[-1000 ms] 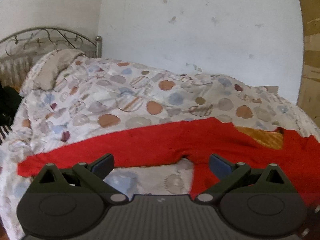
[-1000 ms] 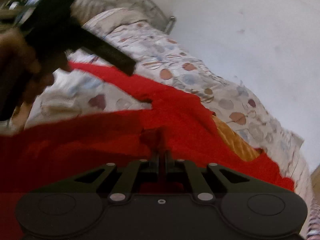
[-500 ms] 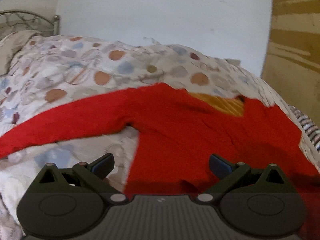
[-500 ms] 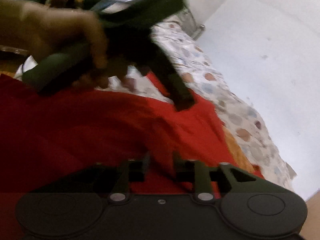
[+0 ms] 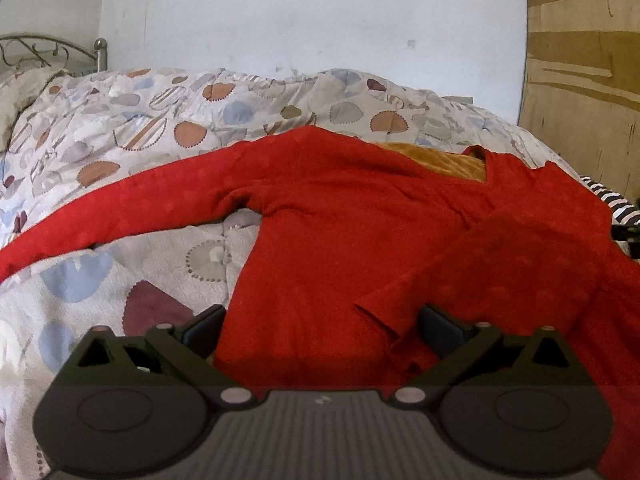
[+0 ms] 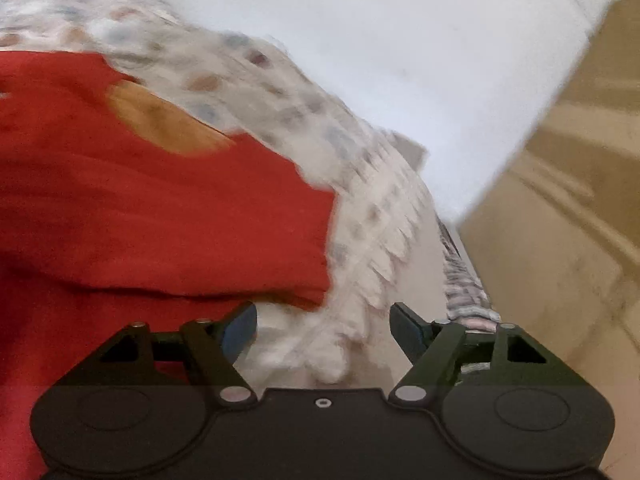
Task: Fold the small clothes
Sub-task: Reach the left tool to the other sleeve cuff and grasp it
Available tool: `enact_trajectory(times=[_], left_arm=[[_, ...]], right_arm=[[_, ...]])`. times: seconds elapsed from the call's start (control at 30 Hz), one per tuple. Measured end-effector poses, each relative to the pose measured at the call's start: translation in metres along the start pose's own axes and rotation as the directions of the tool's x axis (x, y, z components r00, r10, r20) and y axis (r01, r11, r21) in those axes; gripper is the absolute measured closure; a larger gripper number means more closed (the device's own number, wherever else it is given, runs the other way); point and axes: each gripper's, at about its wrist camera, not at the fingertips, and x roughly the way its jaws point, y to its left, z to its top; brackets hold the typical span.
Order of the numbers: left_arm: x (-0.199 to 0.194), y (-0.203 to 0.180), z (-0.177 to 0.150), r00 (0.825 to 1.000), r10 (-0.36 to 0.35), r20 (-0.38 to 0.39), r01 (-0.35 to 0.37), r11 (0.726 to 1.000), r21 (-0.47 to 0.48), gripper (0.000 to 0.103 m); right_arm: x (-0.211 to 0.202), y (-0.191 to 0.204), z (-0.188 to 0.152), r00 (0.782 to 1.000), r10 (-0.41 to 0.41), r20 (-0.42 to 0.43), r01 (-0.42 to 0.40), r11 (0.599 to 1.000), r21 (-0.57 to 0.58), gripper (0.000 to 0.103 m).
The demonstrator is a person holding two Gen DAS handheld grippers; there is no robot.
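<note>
A red long-sleeved sweater [image 5: 344,216] with an orange lining at the neck [image 5: 444,160] lies flat on the patterned quilt [image 5: 120,120]. One sleeve stretches far left; the other sleeve [image 5: 492,264] is folded across the body, its cuff near my left gripper [image 5: 320,328]. That gripper is open just above the sweater's lower part, its pads touching nothing. In the blurred right wrist view, the sweater's shoulder [image 6: 160,208] fills the left side. My right gripper [image 6: 324,330] hovers over bare quilt [image 6: 360,220] beside the sweater's edge, jaws opening, nothing between them.
A white wall [image 5: 320,20] runs behind the bed, with a metal headboard [image 5: 48,48] at the far left. A brown wooden panel [image 5: 584,80] stands at the right. A black-and-white striped cloth [image 5: 612,200] lies at the bed's right edge.
My right gripper let go of the red sleeve, opened, and swung right off the sweater to the quilt's edge. My left gripper sank lower over the sweater's body; the sleeve now lies folded across it.
</note>
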Motion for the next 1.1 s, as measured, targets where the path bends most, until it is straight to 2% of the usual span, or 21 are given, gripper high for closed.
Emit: enact_trajectory(times=[0.07,0.17,0.23,0.27,0.3,0.37,0.5,0.6,0.67,0.77,0.87,0.93,0.97,1.0,1.03,1.07,1.1], left_arm=[[0.001,0.003,0.001,1.000,-0.011,-0.004,0.010,1.000,-0.013,0.000],[0.003,0.005,0.001,1.000,-0.016,-0.005,0.016,1.000,-0.021,0.000],[0.003,0.005,0.000,1.000,-0.015,-0.004,0.015,1.000,-0.020,0.000],[0.003,0.005,0.000,1.000,-0.015,-0.004,0.015,1.000,-0.019,0.000],[0.003,0.005,0.000,1.000,-0.015,-0.004,0.015,1.000,-0.020,0.000],[0.003,0.005,0.000,1.000,-0.016,-0.004,0.016,1.000,-0.021,0.000],[0.003,0.005,0.000,1.000,-0.015,-0.003,0.015,1.000,-0.017,0.000],[0.003,0.004,0.000,1.000,-0.015,-0.003,0.015,1.000,-0.016,0.000],[0.003,0.004,0.000,1.000,-0.015,-0.003,0.015,1.000,-0.016,0.000],[0.003,0.004,0.000,1.000,-0.014,-0.003,0.014,1.000,-0.016,0.000],[0.001,0.007,0.003,0.999,-0.031,-0.008,0.031,0.999,-0.027,0.001],[-0.007,0.017,0.013,0.997,-0.067,-0.033,0.065,0.997,-0.048,0.000],[-0.013,0.023,0.018,0.997,-0.069,-0.043,0.066,0.996,-0.066,0.000],[-0.022,0.032,0.024,0.997,-0.059,-0.043,0.055,0.995,-0.088,0.000],[-0.032,0.041,0.028,0.998,-0.048,-0.038,0.044,0.993,-0.105,0.000],[-0.041,0.052,0.033,0.999,-0.041,-0.029,0.037,0.992,-0.122,0.000],[-0.049,0.064,0.035,0.999,-0.035,-0.016,0.033,0.989,-0.142,0.000]], right_arm=[[0.017,0.000,0.001,1.000,0.021,0.009,-0.021,1.000,-0.011,0.036],[0.026,0.002,0.005,0.997,0.057,0.049,-0.057,0.998,0.006,0.050],[0.025,0.004,0.006,0.996,0.048,0.079,-0.047,0.999,-0.009,0.065],[0.022,0.004,0.006,0.994,0.050,0.097,-0.049,0.999,-0.013,0.081],[0.018,0.004,0.006,0.992,0.054,0.112,-0.053,0.999,-0.009,0.090],[0.012,-0.002,0.006,0.991,0.052,0.127,-0.058,0.998,0.039,0.092],[0.007,-0.021,-0.006,0.995,0.051,0.085,-0.068,0.976,0.206,0.093],[0.020,-0.018,-0.013,0.996,0.080,0.025,-0.084,0.965,0.247,0.093],[0.023,-0.013,-0.014,0.997,0.075,0.024,-0.079,0.968,0.236,0.093],[0.019,-0.011,-0.013,0.997,0.069,0.030,-0.074,0.972,0.224,0.088],[0.007,-0.016,-0.016,0.998,0.057,0.021,-0.061,0.963,0.262,0.078],[-0.006,-0.022,-0.020,0.998,0.053,0.017,-0.056,0.949,0.309,0.068],[-0.014,-0.025,-0.022,0.999,0.051,0.015,-0.053,0.941,0.333,0.058],[-0.026,-0.028,-0.024,0.999,0.046,0.009,-0.046,0.933,0.358,0.043],[-0.041,-0.031,-0.026,0.999,0.036,0.002,-0.034,0.924,0.381,0.035],[-0.056,-0.033,-0.029,1.000,0.028,0.003,-0.027,0.915,0.404,0.018],[-0.072,-0.033,-0.032,1.000,0.023,0.011,-0.026,0.905,0.425,0.006]])
